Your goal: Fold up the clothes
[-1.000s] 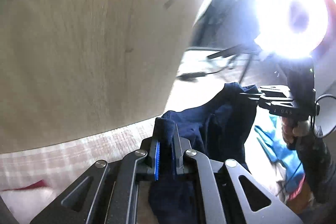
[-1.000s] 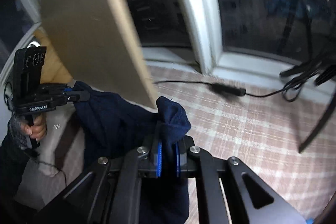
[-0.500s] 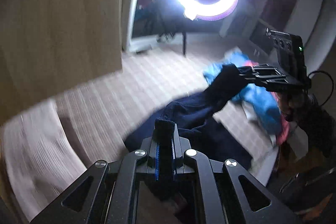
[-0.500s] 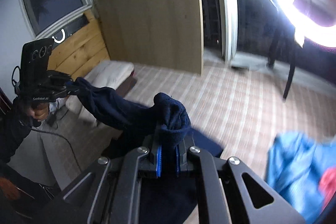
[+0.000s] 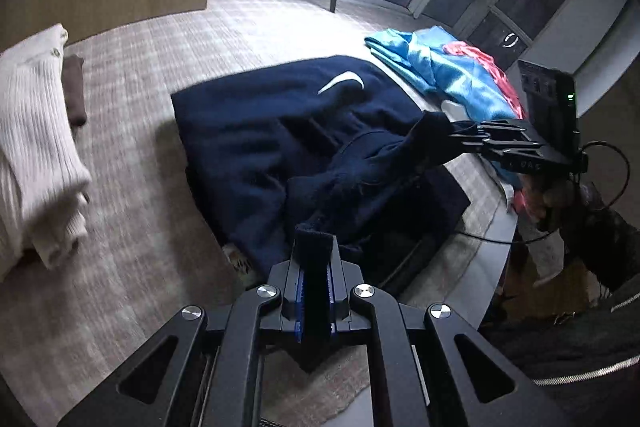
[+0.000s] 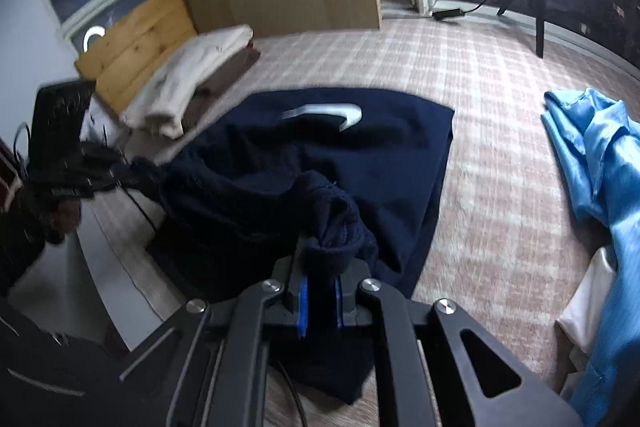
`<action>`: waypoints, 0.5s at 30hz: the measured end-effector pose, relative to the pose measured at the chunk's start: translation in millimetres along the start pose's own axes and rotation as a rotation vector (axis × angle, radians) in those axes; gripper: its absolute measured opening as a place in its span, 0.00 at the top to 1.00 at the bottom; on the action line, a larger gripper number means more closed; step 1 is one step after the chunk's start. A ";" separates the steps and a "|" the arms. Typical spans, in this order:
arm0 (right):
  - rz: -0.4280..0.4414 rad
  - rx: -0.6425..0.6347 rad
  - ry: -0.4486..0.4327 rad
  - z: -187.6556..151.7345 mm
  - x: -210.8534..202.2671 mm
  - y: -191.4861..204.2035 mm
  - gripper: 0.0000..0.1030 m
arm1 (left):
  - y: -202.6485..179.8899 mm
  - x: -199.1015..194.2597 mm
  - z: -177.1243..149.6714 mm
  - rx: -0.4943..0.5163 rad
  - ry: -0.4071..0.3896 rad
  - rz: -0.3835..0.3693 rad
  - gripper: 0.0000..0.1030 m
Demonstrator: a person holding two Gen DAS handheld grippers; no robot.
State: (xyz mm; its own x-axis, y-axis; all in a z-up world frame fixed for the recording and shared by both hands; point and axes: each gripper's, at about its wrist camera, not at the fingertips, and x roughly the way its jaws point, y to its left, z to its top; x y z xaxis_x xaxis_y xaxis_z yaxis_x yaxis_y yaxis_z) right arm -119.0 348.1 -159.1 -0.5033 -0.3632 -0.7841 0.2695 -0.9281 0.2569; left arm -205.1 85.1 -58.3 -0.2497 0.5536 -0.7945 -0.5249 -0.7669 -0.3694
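Two grippers each clamp an edge of one navy sweatshirt (image 5: 280, 131) at frame centre on the checked bed cover (image 5: 160, 67), likely to lay it flat for folding: left gripper (image 5: 315, 291) bottom centre, right gripper (image 6: 320, 301) likewise. One folded stack (image 6: 188, 79) sits upper left in the right wrist view; one blue garment (image 6: 600, 155) lies at the right edge.

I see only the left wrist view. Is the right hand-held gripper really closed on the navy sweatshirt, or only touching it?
Observer: Closed. The right wrist view shows the right hand-held gripper pinching a bunched fold of the navy sweatshirt between its blue pads.
Operator: Does the sweatshirt touch the blue garment?
Observer: No; bare checked cover separates it from the blue garment.
Operator: What is behind the folded pile?
Observer: A knotty pine board stands behind the folded pile.
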 end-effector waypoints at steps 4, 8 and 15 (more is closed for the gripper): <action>-0.007 -0.044 0.133 -25.4 5.1 -0.1 0.82 | -5.5 3.9 -30.7 0.034 0.089 0.010 0.87; -0.057 -0.055 0.241 -36.7 -25.5 2.8 0.69 | -18.1 -15.4 -49.4 0.077 0.168 0.041 0.87; 0.303 0.286 -0.072 -13.5 -114.4 -19.1 0.55 | -32.5 -63.7 -39.5 0.063 0.102 -0.041 0.70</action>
State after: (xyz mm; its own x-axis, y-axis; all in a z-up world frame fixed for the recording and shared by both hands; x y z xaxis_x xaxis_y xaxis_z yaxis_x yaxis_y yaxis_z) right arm -55.5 408.4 -81.9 -0.4951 -0.6189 -0.6098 0.1811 -0.7599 0.6243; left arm -139.9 61.9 -14.7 -0.1447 0.5454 -0.8256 -0.5835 -0.7209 -0.3740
